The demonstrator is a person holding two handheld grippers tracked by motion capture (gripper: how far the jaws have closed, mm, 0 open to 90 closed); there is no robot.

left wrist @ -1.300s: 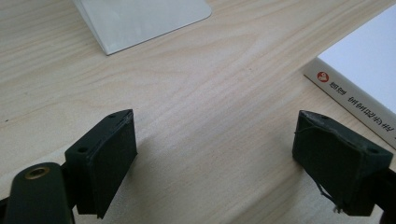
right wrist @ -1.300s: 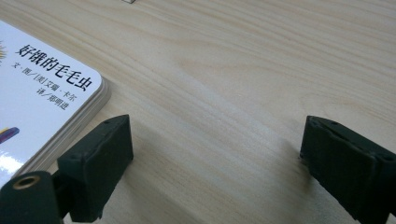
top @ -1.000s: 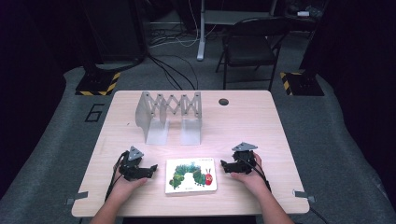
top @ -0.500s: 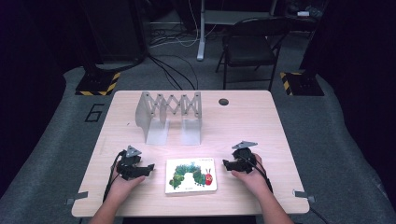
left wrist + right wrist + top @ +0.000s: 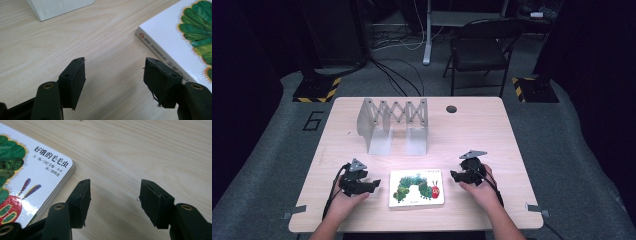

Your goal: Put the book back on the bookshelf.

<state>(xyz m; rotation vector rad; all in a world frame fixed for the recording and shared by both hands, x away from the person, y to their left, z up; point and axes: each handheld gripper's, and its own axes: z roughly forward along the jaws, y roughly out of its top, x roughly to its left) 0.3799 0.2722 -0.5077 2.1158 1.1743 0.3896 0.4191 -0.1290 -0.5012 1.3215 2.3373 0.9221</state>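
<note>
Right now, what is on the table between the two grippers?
In the high view, the caterpillar book lies flat between the left gripper and the right gripper, touching neither.

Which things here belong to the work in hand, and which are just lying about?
In hand:
- white board book with a green caterpillar on its cover, flat between the grippers
- left gripper, jaws apart, nothing between them
- right gripper, likewise

Lying about:
- grey metal accordion-style book rack
- black folding chair behind the table
</note>
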